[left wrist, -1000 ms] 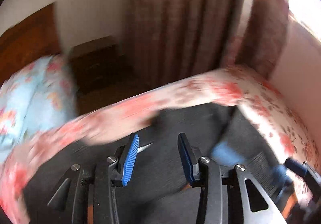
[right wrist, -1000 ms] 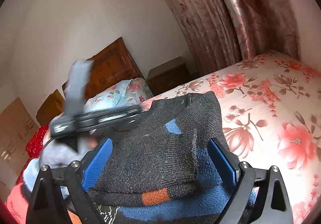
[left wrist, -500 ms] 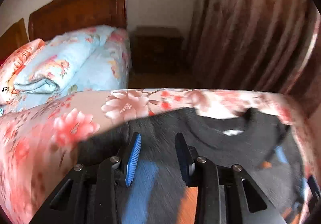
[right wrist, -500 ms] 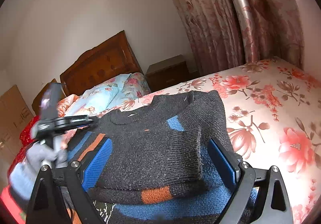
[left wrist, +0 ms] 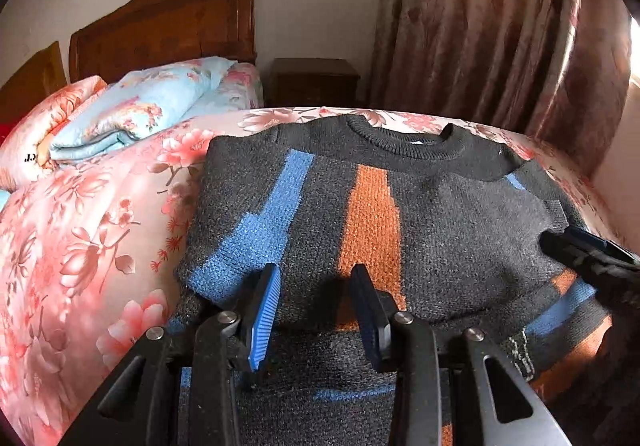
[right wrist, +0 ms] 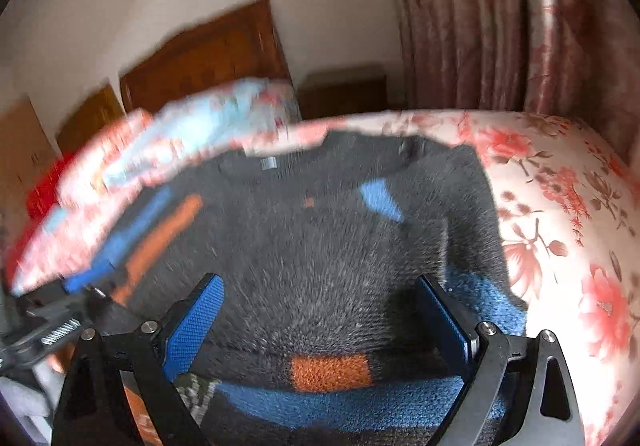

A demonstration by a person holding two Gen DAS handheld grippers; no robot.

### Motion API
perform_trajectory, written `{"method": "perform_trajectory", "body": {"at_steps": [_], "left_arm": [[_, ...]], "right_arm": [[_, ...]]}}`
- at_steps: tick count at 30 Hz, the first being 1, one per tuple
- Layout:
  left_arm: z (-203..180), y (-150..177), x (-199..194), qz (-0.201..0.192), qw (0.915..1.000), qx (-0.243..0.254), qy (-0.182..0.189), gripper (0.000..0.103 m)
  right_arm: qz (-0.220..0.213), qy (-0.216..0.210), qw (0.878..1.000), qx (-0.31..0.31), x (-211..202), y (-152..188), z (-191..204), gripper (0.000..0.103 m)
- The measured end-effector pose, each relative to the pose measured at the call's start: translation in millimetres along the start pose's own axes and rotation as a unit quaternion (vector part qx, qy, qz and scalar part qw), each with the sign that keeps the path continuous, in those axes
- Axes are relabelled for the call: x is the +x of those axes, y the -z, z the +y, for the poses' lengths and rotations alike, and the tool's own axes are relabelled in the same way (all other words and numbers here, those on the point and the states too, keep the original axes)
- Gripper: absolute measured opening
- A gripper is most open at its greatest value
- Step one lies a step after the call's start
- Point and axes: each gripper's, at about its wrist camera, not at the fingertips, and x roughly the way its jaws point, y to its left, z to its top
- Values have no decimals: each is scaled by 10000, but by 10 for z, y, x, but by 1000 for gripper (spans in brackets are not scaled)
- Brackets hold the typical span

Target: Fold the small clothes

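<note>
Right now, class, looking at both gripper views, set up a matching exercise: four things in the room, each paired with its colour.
Things:
1. sweater
2. folded quilt
3. headboard
4. left gripper pads

Colours:
A. light blue with flowers
B. brown wood
C. bright blue
D. dark grey with blue and orange stripes

Pairs: 1-D, 2-A, 3-B, 4-C
</note>
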Motion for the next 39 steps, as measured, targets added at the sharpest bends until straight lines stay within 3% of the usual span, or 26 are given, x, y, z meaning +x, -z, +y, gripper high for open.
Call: {"method": "perform_trajectory", "body": {"at_steps": [3,6,28,32,35,39], "left_arm": [[39,6,14,-7,9999,-116,118,37],[56,9,12,-25,9997,-159,158,37],[58,73,-137,-69,9993,-350,116,37],[-93,261,-361,-52,9972,-422,617,37],[-285,431,-386,87,9984,-104,544,37],[-393,491,-337,267,9991,147,290,37]], "right_arm": [[93,559,9983,-156,42,6,83,103],[140,688,9975,-54,75,-9,27,103],[-245,-295,9990,241,-141,22,-64,103],[-153,-388,9991,-81,-330,271,219,103],[41,-34,9971,-758,-407,471,529,103],[517,153,9929,-1056,-292,572,645,103]]}}
